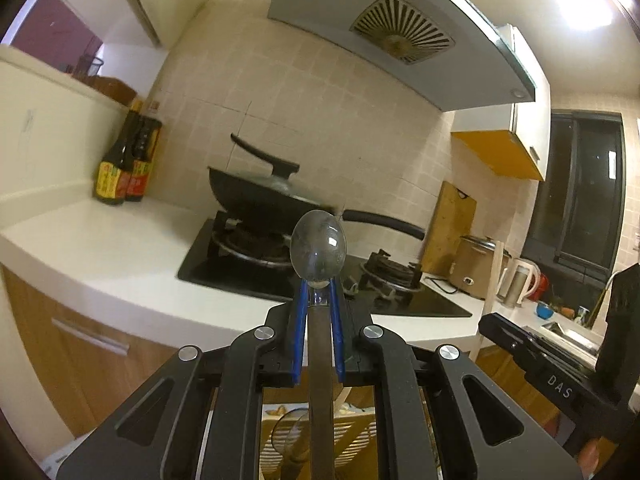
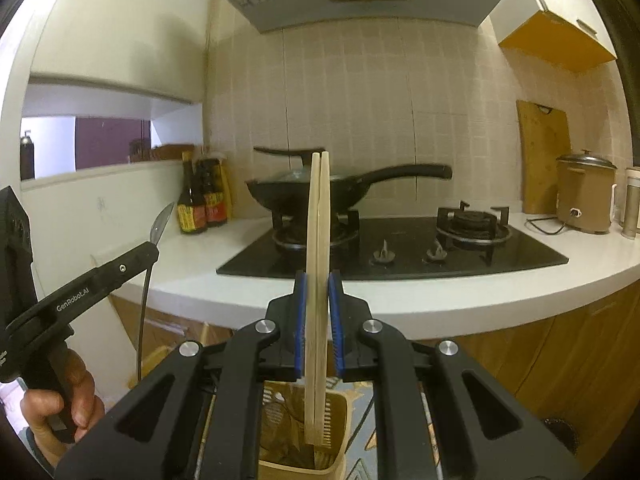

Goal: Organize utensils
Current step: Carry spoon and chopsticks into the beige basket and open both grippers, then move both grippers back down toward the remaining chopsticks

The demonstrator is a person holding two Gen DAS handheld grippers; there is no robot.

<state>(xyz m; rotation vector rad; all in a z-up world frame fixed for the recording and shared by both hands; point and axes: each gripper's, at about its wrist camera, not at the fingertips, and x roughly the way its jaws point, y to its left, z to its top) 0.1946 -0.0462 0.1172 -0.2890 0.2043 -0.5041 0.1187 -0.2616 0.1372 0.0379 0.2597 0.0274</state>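
Observation:
My left gripper [image 1: 319, 286] is shut on a metal spoon [image 1: 319, 246], bowl end up, handle running down between the fingers. It also shows at the left of the right wrist view [image 2: 154, 242], spoon [image 2: 162, 220] sticking up. My right gripper [image 2: 317, 280] is shut on a pair of wooden chopsticks [image 2: 319, 216], held upright, lower ends over a beige slotted utensil holder [image 2: 334, 432]. The holder [image 1: 352, 436] also shows below the left gripper. The right gripper body appears at the right of the left wrist view [image 1: 560, 364].
White counter [image 2: 400, 300] with a black gas hob [image 2: 400, 248] ahead. A black lidded pan [image 2: 304, 188] sits on the left burner. Sauce bottles [image 2: 200, 204] stand at the left, a cutting board [image 2: 542, 156] and rice cooker [image 2: 586, 192] at the right. Wooden cabinets below.

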